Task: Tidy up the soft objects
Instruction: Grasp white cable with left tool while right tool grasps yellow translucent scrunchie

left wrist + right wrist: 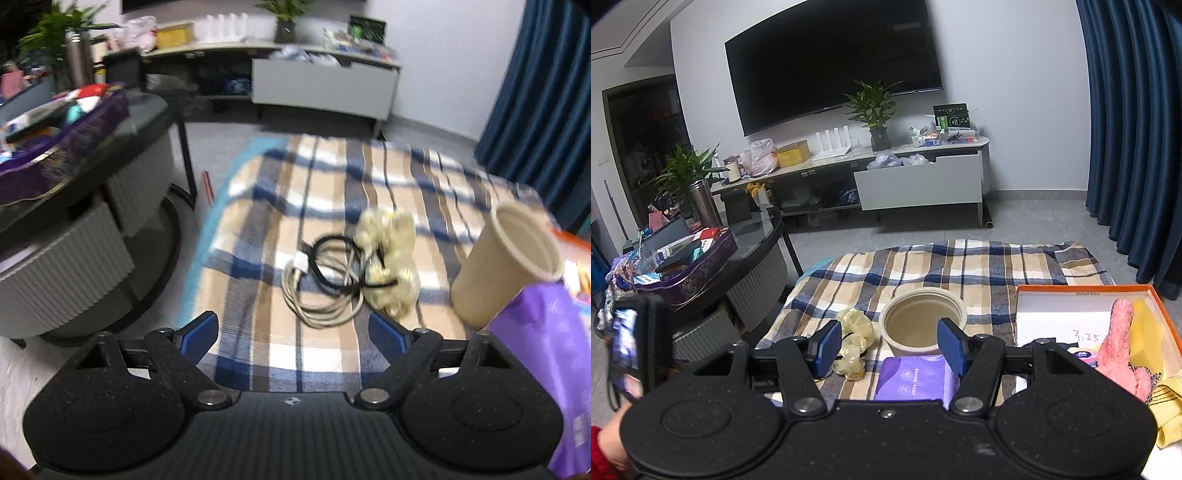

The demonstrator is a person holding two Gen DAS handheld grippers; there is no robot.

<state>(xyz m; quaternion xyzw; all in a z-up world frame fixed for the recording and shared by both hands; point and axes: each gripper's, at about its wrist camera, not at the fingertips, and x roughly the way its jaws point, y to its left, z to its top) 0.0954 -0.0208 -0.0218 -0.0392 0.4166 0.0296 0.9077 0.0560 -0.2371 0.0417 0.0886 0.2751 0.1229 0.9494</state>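
In the left wrist view the left gripper (291,334) fills the lower part of the frame, its blue pads set wide with only the plaid blanket (332,177) between them; it holds nothing. Just above the gap, at centre frame, lies a coil of white and black cables (325,280), and touching its right side a pale yellow ribbon bundle (391,258). To the right of that stands a beige cup (506,266), tilted in this view, and at the lower right edge a purple soft pack (543,354) overlaps the cup's base. A round dark table (92,177) with a cluttered purple tray occupies the left side.

In the right wrist view the right gripper (890,347) sits low at centre, jaws likewise apart and empty. Between its fingers, low in the frame, the purple soft pack (916,376) lies on the blanket; above it is the beige cup (923,321), seen from its open mouth. The ribbon bundle (855,339) lies just right of the left finger. At right, an orange-rimmed box (1160,306) holds a pink plush item (1119,339) and yellow cloth (1145,332). A red sleeve shows at the lower left corner.
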